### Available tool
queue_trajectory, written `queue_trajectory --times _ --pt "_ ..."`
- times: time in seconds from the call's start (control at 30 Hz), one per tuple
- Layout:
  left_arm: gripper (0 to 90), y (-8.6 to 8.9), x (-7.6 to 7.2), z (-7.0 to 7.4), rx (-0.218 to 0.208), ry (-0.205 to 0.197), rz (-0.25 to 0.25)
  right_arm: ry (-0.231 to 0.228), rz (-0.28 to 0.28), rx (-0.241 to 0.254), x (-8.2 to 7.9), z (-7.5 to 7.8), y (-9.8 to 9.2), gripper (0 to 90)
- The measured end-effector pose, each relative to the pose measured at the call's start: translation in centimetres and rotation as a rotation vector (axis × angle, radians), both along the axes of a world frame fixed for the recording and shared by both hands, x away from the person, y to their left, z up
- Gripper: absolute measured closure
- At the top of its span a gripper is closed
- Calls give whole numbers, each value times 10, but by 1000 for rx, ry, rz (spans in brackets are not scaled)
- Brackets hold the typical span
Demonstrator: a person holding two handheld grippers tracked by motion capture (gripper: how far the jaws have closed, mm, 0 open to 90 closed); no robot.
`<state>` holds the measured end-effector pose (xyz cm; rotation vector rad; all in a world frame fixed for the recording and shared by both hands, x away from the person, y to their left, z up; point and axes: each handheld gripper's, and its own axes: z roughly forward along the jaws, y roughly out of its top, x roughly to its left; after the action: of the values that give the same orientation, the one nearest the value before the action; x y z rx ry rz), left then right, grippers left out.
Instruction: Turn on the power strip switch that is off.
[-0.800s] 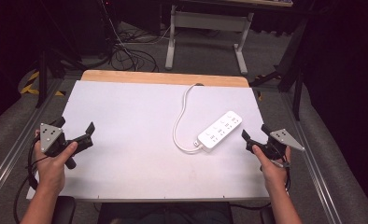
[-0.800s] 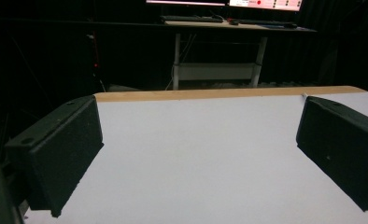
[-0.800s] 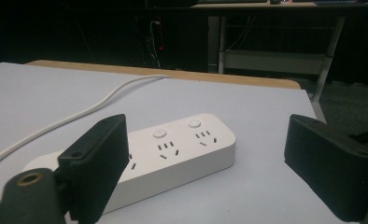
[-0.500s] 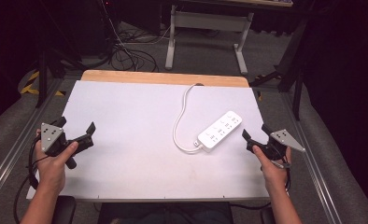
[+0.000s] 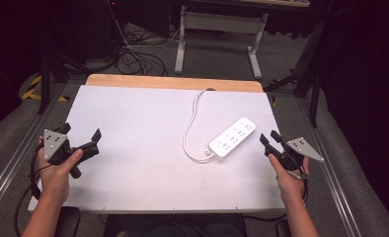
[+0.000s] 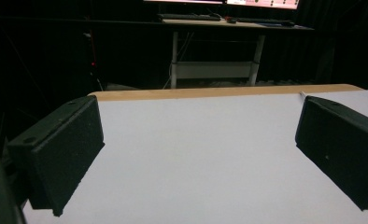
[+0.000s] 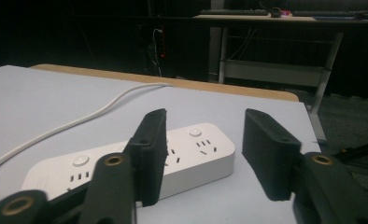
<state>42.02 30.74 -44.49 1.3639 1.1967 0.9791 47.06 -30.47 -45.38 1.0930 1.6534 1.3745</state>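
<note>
**Right gripper lines up on power strip; left waits wide**

A white power strip (image 5: pixel 232 138) lies flat on the white table (image 5: pixel 133 128), angled, twd the right-hand side, its cable (image 5: pixel 190 126) looping off the near end and running to the far wooden edge. All places here are given rel. to that strip. The right gripper (image 5: pixel 271 139) sits just beside the strip's far-right end, apart from it, jaws part-open w/ nothing between them; in the right gripper view the strip (image 7: pixel 140 163) lies just ahead of and partly behind one jaw, no contact seen. The left gripper (image 5: pixel 80 138) hovers well apart from the strip, across the table near the opposite edge, jaws spread wide and empty over bare tabletop in the left gripper view.

Step in hand, by the look of it: approach, pre-grasp on the strip's end. Nothing is held yet. Next move prob. calls for easing the right gripper fwd so the jaws straddle the strip's body, maybe opening a bit more to clear its width, then closing squarely. Left gripper would need to cross the table if it's to steady the cable end.
</note>
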Motion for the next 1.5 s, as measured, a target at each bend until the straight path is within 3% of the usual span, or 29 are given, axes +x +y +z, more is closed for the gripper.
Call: queue_trajectory --times 0.07,0.1,0.3,0.4,0.5,0.73,1.1,1.5 --pt "17 0 0 0 2 3 0 -4 3 -5 0 0 0 600" --pt "17 0 0 0 2 2 -2 -16 14 -8 -2 1 0 674" --pt "21 -1 0 0 7 2 -4 -16 41 11 -3 2 0 766" --pt "24 -1 1 0 7 3 -5 -21 70 1 -5 3 2 859" --pt "25 -1 1 0 7 3 -9 -29 79 -3 -6 5 2 896" --pt "27 -2 3 -1 9 5 -14 13 116 3 -7 7 4 900" --pt "28 -2 3 -1 11 9 -16 17 132 -14 -5 16 11 900" --pt "32 -3 4 -1 16 8 -19 48 125 17 10 30 9 900"
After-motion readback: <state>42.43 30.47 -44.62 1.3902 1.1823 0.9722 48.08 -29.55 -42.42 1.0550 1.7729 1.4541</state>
